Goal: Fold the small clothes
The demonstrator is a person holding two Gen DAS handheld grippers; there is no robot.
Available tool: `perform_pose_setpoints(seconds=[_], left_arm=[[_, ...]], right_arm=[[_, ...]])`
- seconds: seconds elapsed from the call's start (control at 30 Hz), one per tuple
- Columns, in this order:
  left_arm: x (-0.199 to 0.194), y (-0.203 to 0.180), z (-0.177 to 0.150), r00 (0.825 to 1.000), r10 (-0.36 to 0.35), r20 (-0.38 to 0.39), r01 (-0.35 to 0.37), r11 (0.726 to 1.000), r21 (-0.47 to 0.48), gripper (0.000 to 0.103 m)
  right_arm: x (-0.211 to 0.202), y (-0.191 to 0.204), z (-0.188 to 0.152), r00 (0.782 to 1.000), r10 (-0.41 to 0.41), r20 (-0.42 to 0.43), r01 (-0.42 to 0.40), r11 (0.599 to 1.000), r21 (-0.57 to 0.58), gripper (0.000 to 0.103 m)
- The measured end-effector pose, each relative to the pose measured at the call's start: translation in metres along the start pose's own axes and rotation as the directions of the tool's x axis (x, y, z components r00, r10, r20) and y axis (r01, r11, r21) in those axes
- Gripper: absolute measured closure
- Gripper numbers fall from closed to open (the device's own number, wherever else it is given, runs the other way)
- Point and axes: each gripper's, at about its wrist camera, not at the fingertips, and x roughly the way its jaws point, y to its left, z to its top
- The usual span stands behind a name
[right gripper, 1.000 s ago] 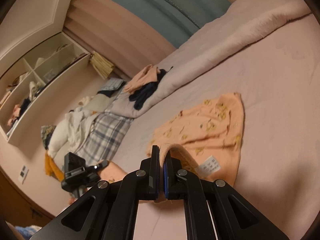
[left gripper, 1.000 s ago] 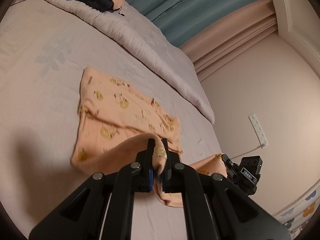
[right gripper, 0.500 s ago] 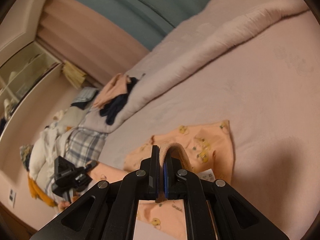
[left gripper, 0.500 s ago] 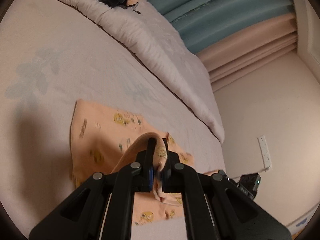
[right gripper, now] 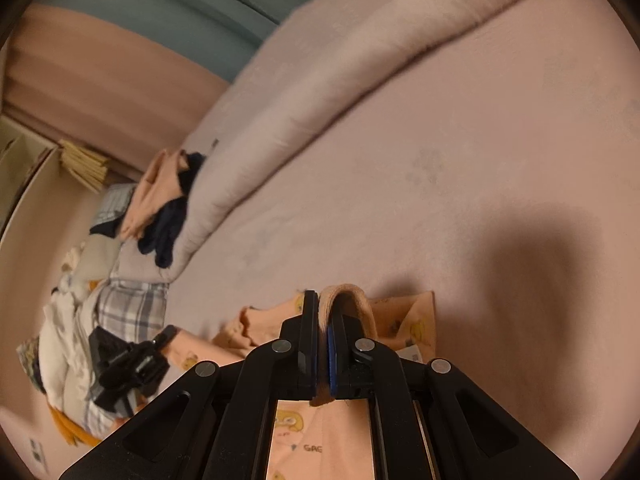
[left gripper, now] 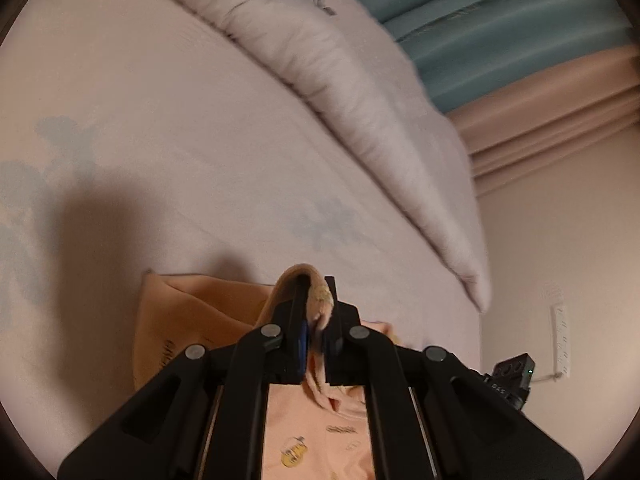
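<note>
A small peach garment [left gripper: 192, 320] with yellow cartoon prints lies on the pale pink bed sheet [left gripper: 160, 140]. My left gripper [left gripper: 314, 300] is shut on a fold of its edge, which loops over the fingertips. My right gripper [right gripper: 324, 312] is shut on another fold of the same garment [right gripper: 416, 320]. Both grippers hold the cloth low over the part lying on the bed. The left gripper [right gripper: 128, 360] shows in the right wrist view, the right gripper [left gripper: 508, 376] in the left wrist view. Most of the garment is hidden under the grippers.
A rolled pale duvet [left gripper: 340, 80] runs across the bed beyond the garment, with dark and peach clothes [right gripper: 164, 208] piled on it. A plaid cloth and white laundry [right gripper: 100, 320] lie at the bed's left end. Teal and pink curtains [left gripper: 500, 40] and a wall power strip [left gripper: 560, 340] stand beyond.
Both grippers have carried the held edge forward over the garment towards its far edge and lowered. Less of the garment shows ahead of the fingers. Both stay shut.
</note>
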Motion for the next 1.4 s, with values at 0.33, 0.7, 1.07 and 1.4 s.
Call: perform_pose_setpoints(seconds=[0.33,0.7,1.07,1.4], left_arm=[[-0.002,0.061,0.022,0.997,0.038,0.064,-0.017,0.957,-0.291,0.079],[-0.056,0.057,0.005,0.996,0.036,0.079,-0.029,0.996,-0.084,0.079],[0.005,-0.014,-0.061,0.952,-0.168,-0.256,0.212,0.965,0.156,0.078],[0.102,-0.048,-0.016,0.982,-0.102,-0.161,0.118,0.989,0.093,0.071]], right_arm=[[0.001,-0.051,0.012,0.998,0.054,0.019,-0.057,0.932,0.358,0.046],[-0.069,-0.042,-0.022,0.989,0.070,0.131,-0.082,0.993,0.089,0.046],[-0.026,0.031,-0.071,0.958,0.190,-0.214,-0.241,0.938,-0.250,0.046],[0.023,0.024,-0.017,0.995,0.080,-0.056,-0.087,0.985,-0.148,0.046]])
